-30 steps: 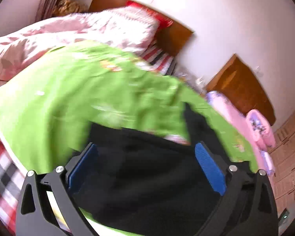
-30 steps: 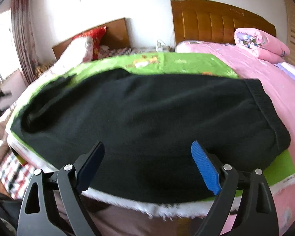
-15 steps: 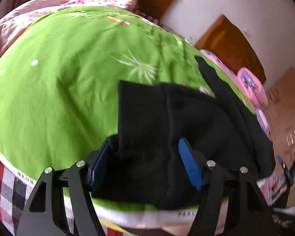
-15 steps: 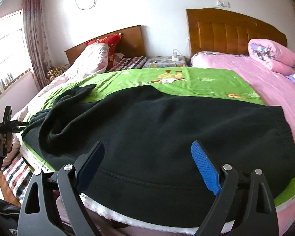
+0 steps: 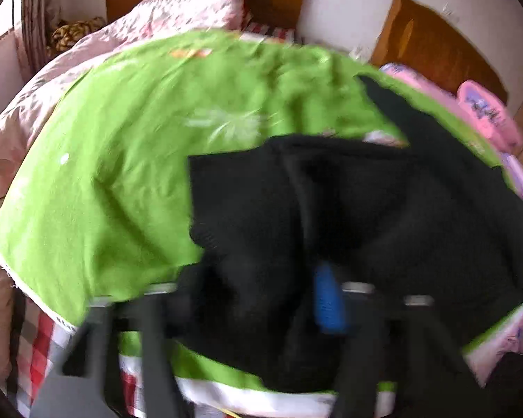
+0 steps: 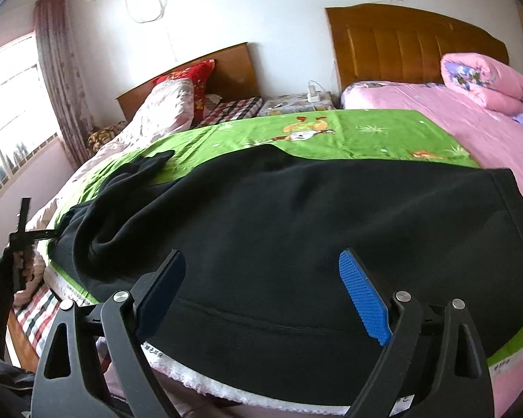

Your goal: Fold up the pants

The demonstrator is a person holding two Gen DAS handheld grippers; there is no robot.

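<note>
The black pants (image 6: 313, 230) lie across a green blanket (image 6: 366, 132) on the bed. My right gripper (image 6: 261, 285) is open and empty, hovering over the near edge of the pants at the waist end. My left gripper (image 5: 261, 296) is shut on a bunched fold of the black pants (image 5: 261, 209) at the leg end, lifting it off the green blanket (image 5: 122, 174). The left gripper also shows at the far left of the right wrist view (image 6: 38, 235). The left wrist view is blurred.
A second bed with a pale floral quilt (image 6: 164, 104) and red pillow (image 6: 191, 76) stands to the left. A pink bedspread (image 6: 470, 122) and folded pink quilt (image 6: 484, 80) lie to the right. A wooden headboard (image 6: 415, 45) and a window (image 6: 7, 111) are behind.
My left gripper closed on the leg end of the pants and pulled the bunched cloth up and toward the waist. My right gripper drew back a little and stayed open.
</note>
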